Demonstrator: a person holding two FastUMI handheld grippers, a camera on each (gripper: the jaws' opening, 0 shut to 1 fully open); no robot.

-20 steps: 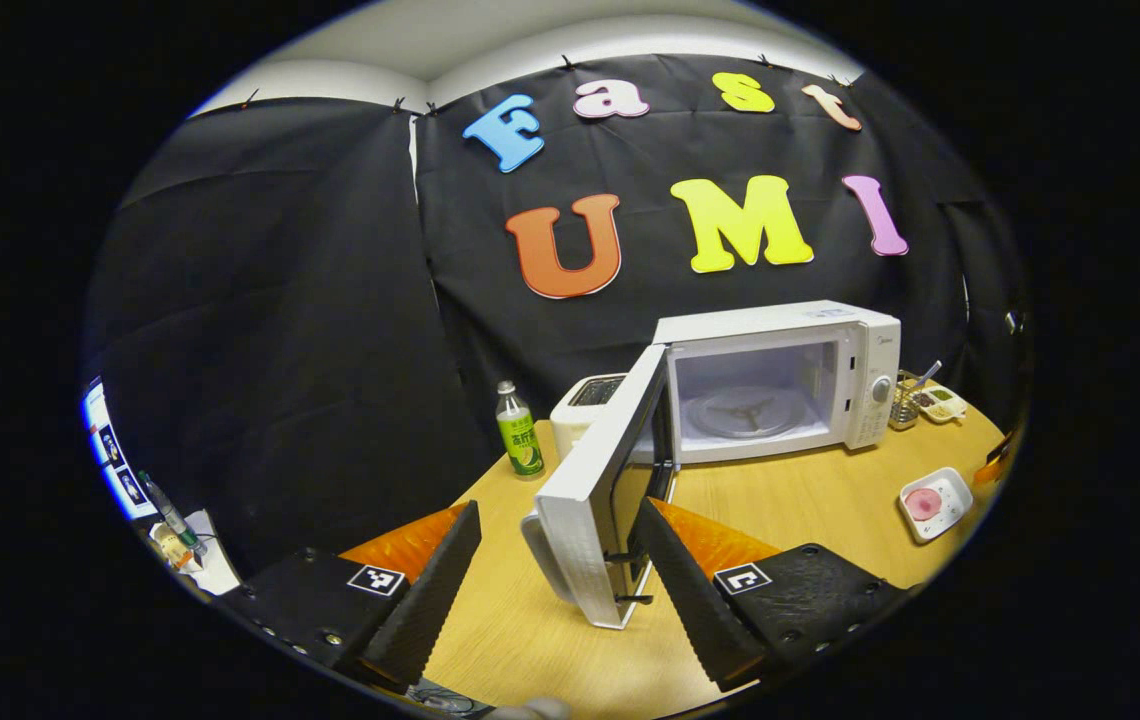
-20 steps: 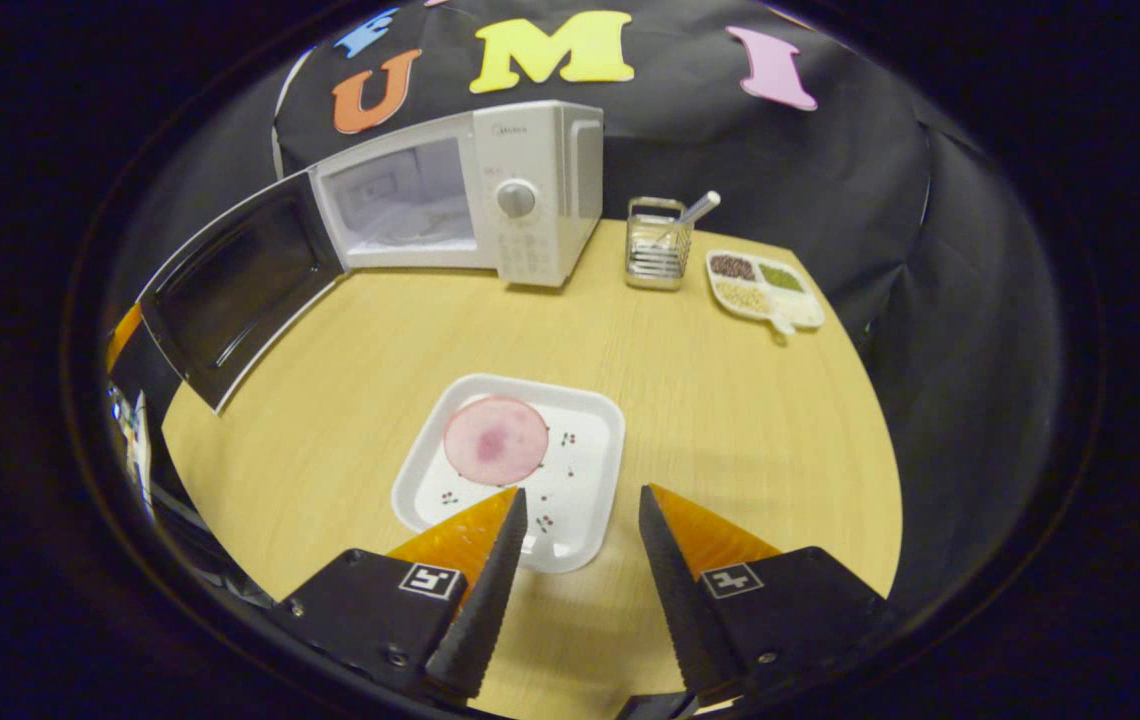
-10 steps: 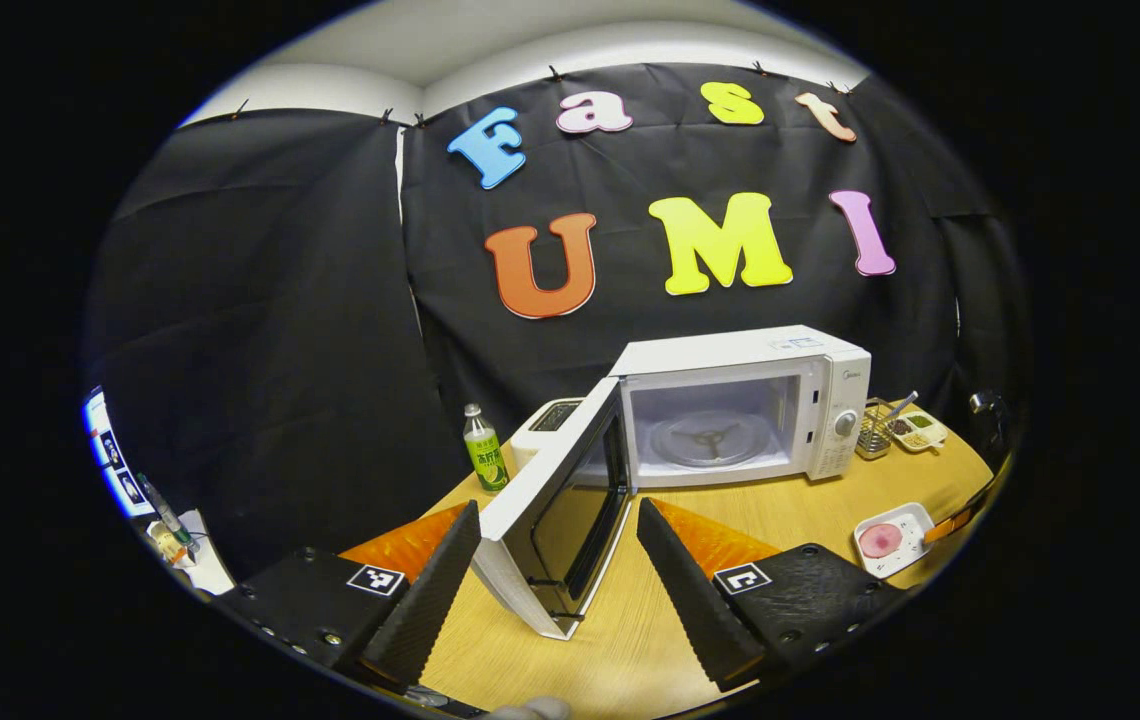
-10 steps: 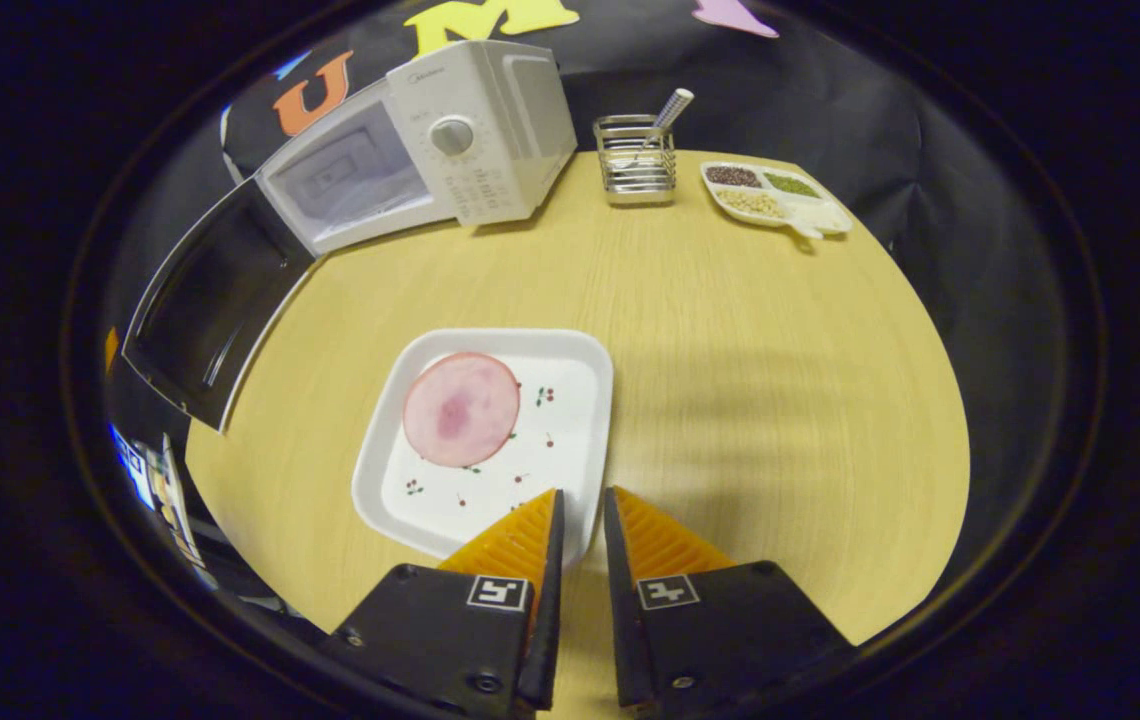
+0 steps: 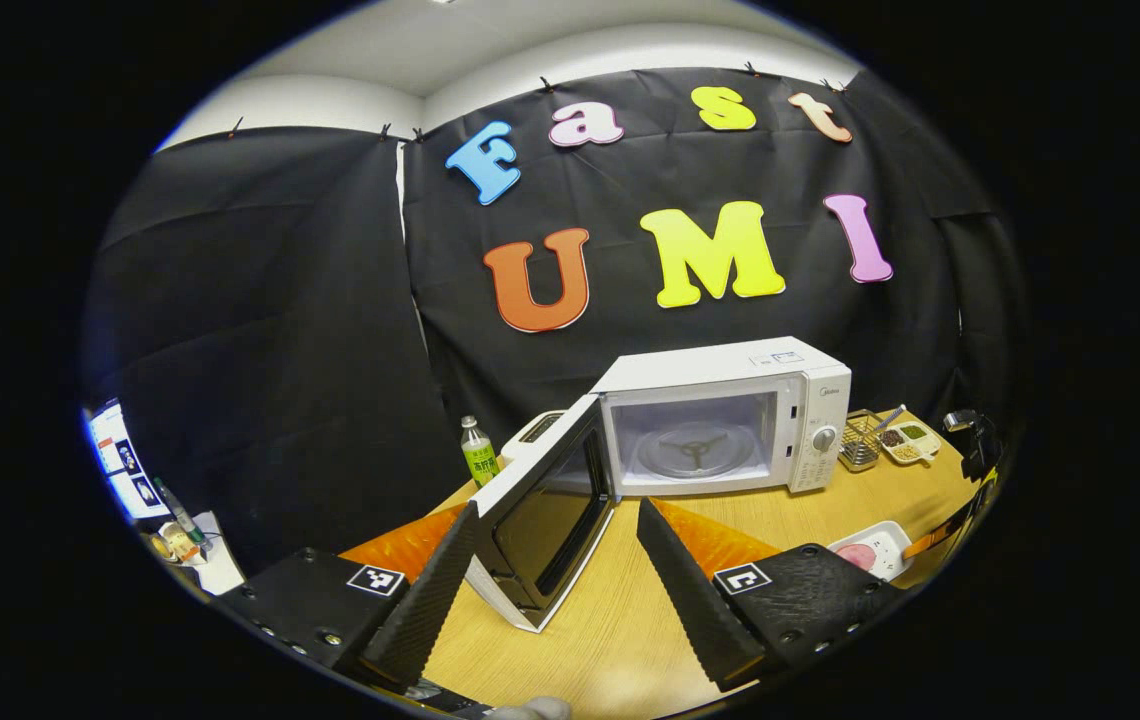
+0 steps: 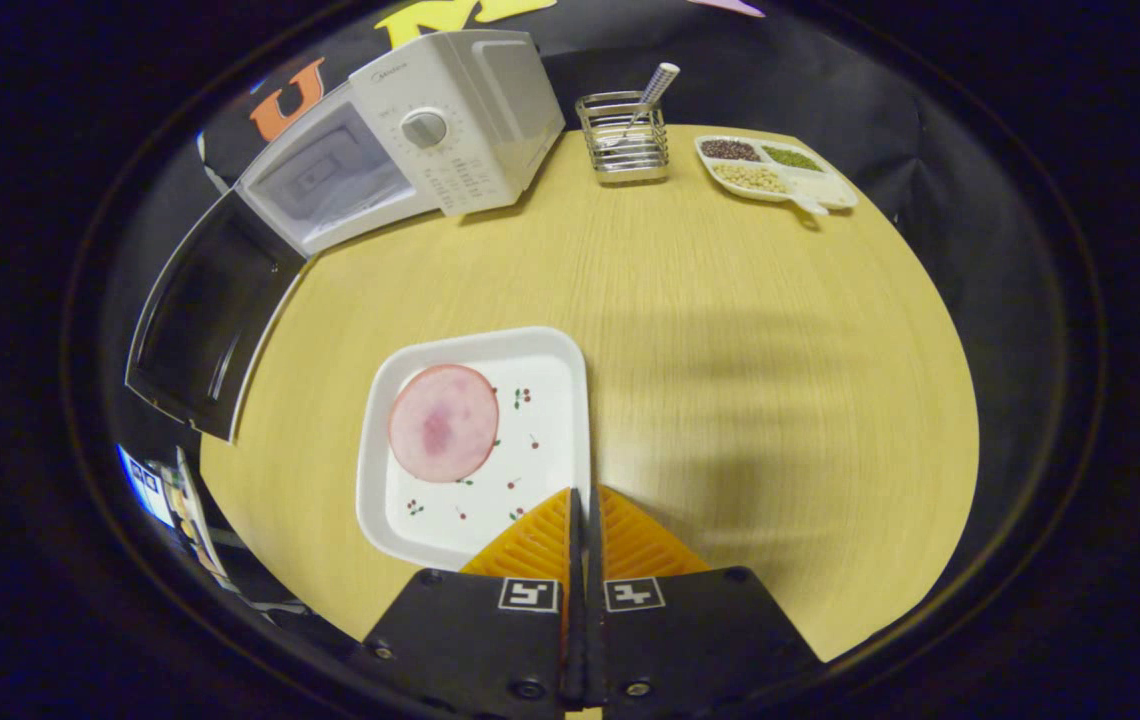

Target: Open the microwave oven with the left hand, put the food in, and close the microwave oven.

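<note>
The white microwave (image 5: 720, 420) stands at the back of the wooden table, its cavity and turntable showing. Its door (image 5: 540, 520) is swung wide open toward me. My left gripper (image 5: 557, 508) is open, a little short of the door's free edge, holding nothing. In the right gripper view the microwave (image 6: 410, 140) is at the upper left with the door (image 6: 205, 320) out to the left. A white square plate (image 6: 530, 440) carries a round pink slice of ham (image 6: 443, 422). My right gripper (image 6: 585, 492) is shut on the plate's near right rim.
A green bottle (image 5: 478, 460) and a white toaster (image 5: 535, 430) stand left of the microwave. A wire cutlery holder (image 6: 622, 140) and a divided dish of beans (image 6: 775, 170) sit at the table's far right. Bare tabletop (image 6: 730, 330) lies between plate and microwave.
My right gripper came down onto the plate's rim and shut on it. My left gripper drew back from the door, which now stands wider open.
</note>
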